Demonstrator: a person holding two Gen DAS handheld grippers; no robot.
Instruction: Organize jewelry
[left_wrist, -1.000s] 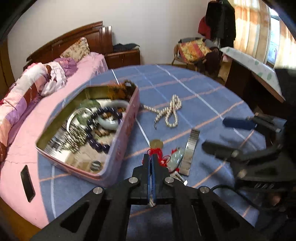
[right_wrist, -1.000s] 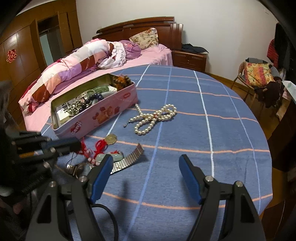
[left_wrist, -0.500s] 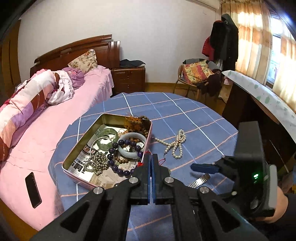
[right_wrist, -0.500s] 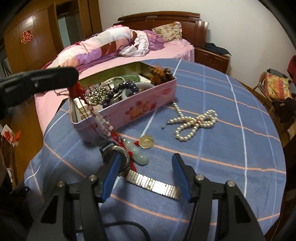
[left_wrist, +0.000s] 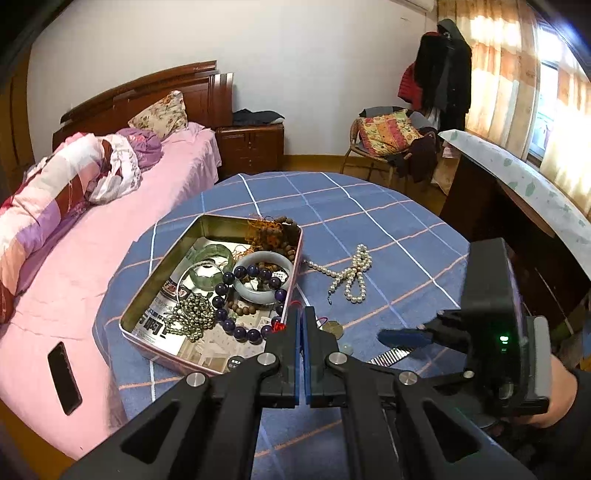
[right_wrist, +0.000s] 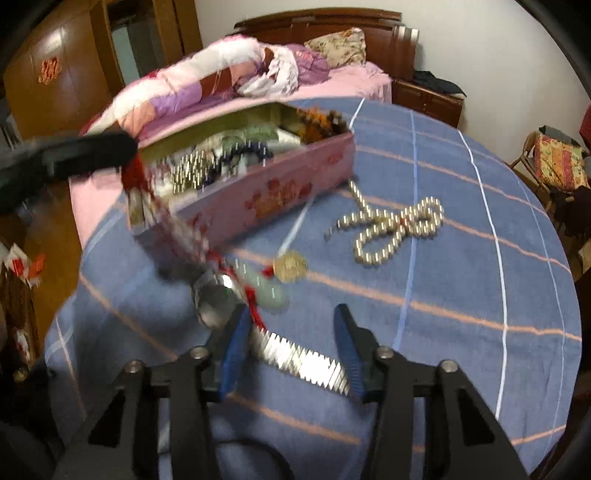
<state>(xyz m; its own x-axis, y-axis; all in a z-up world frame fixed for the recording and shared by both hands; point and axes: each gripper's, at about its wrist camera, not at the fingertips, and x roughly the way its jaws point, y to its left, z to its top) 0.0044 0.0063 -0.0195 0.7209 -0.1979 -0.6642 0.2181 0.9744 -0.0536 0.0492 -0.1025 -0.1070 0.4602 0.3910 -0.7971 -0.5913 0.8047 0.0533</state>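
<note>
My left gripper (left_wrist: 303, 314) is shut on the red cord (right_wrist: 136, 177) of a pendant necklace, held above the near end of the pink tin (left_wrist: 159, 271). The cord runs down taut to a jade pendant (right_wrist: 271, 293) and a brass coin (right_wrist: 290, 266) on the blue cloth. My right gripper (right_wrist: 291, 310) points down over a silver watch (right_wrist: 214, 304). Its metal band (right_wrist: 301, 358) lies between the blue pads, and the jaws are closing without pressing on it. A pearl necklace (right_wrist: 397, 229) lies loose to the right of the tin. The tin holds bangles and several bead strings.
The round table (left_wrist: 369, 206) wears a blue checked cloth. A pink bed with a dark phone (left_wrist: 64, 376) runs along its left side. A chair (left_wrist: 384, 136) stands behind the table, and a desk (left_wrist: 517, 184) is at the right. A hand (left_wrist: 557, 391) holds the right gripper.
The left gripper rose with the red cord, drawing it taut off the cloth. The right gripper came in low over the watch, and its jaws narrowed around the band.
</note>
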